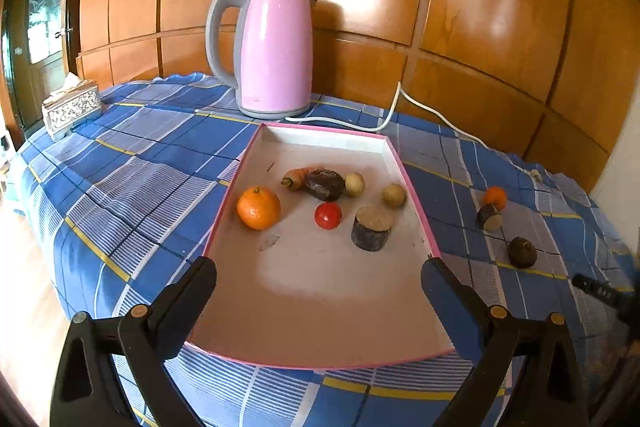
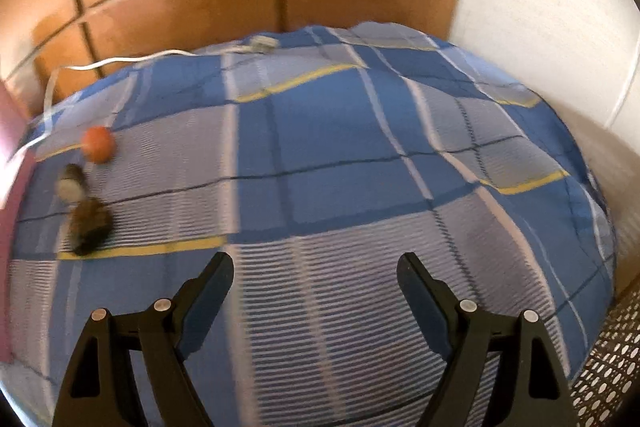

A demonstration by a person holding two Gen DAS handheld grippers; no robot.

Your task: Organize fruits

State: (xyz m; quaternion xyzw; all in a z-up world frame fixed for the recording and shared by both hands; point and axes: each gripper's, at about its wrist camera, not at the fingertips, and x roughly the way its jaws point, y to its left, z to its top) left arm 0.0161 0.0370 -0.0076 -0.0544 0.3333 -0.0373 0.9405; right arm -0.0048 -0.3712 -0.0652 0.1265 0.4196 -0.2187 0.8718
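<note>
holding my left gripper (image 1: 319, 277) over the near part of the pink-rimmed tray (image 1: 416, 203), i have its jaws spread as wide as they go, one finger by each long side of the tray, and nothing is between them. my right gripper (image 2: 315, 273) hangs above the blue checked cloth (image 2: 340, 155), its jaws also well apart and gripping nothing; the cloth under it is bare.

inside the tray sit a big orange (image 1: 258, 207) near the left wall, a small carrot (image 1: 296, 178) touching a dark brown lump (image 1: 325, 183), a pale round piece (image 1: 354, 183) just beside that lump, another pale round piece (image 1: 394, 195) close to the right wall, a red tomato (image 1: 328, 215) in the middle, and a dark cylinder with a tan top (image 1: 372, 227) next to it.

three things lie outside the tray on the cloth, to its right: a small orange (image 1: 495, 197) touching a small dark cylinder (image 1: 489, 218), and a dark round fruit (image 1: 522, 252) a little nearer to me. in my right wrist view they sit far to the left, blurred, well apart from my right fingers.

behind the tray stands a pink kettle (image 1: 274, 51) with its white cord (image 1: 384, 119) trailing over the cloth, and a silver tissue box (image 1: 71, 109) sits at the far left corner.
</note>
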